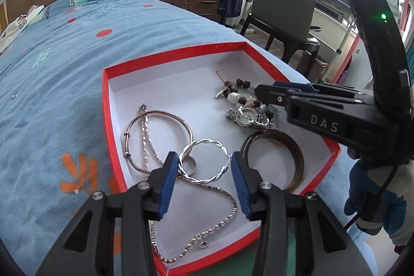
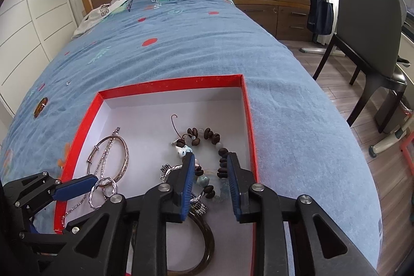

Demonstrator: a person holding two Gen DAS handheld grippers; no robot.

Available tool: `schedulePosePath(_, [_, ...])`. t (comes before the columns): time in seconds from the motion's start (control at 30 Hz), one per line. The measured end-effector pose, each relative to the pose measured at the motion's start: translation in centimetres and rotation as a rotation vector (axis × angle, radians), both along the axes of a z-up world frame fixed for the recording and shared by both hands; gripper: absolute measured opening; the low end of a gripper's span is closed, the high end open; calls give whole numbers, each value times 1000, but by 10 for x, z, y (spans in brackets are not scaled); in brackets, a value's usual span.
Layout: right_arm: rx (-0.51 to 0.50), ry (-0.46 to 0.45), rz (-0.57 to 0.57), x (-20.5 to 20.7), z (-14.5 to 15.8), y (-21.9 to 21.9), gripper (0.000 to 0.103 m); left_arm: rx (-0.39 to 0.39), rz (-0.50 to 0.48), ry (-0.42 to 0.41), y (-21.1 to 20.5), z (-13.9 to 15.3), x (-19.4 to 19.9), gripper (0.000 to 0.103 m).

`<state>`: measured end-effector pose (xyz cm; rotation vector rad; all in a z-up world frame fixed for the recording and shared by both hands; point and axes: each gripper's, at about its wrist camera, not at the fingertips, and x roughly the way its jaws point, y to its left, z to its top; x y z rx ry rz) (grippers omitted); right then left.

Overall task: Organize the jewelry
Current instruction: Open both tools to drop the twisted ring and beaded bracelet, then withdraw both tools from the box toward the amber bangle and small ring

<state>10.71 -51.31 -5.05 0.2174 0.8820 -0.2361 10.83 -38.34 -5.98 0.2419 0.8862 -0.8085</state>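
Observation:
A red box [image 1: 178,51] with a white inside lies on the blue bed and holds the jewelry. My left gripper [image 1: 204,162] is open above a twisted silver hoop [image 1: 207,179], with a silver bangle [image 1: 145,120] and a chain necklace [image 1: 222,221] beside it. A watch [image 1: 248,117], a dark bangle [image 1: 295,154] and a brown bead bracelet [image 1: 243,84] lie to the right. My right gripper [image 2: 210,159] is open over the bead bracelet [image 2: 211,135]; it shows side-on in the left view [image 1: 258,92]. The red box [image 2: 170,83] fills the lower right wrist view.
A small amber piece [image 2: 40,107] lies on the blue bedspread [image 2: 181,48] left of the box. White clothing [image 2: 103,10] lies near the wooden headboard. A grey chair [image 2: 370,25], a desk and wooden drawers stand right of the bed.

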Motion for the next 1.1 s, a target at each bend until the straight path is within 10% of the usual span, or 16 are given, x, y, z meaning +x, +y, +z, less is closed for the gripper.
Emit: schedulePosePath(1.1, [-7,-103,58,-84,76,88,51,-35,162,-127,104,94,-59,41])
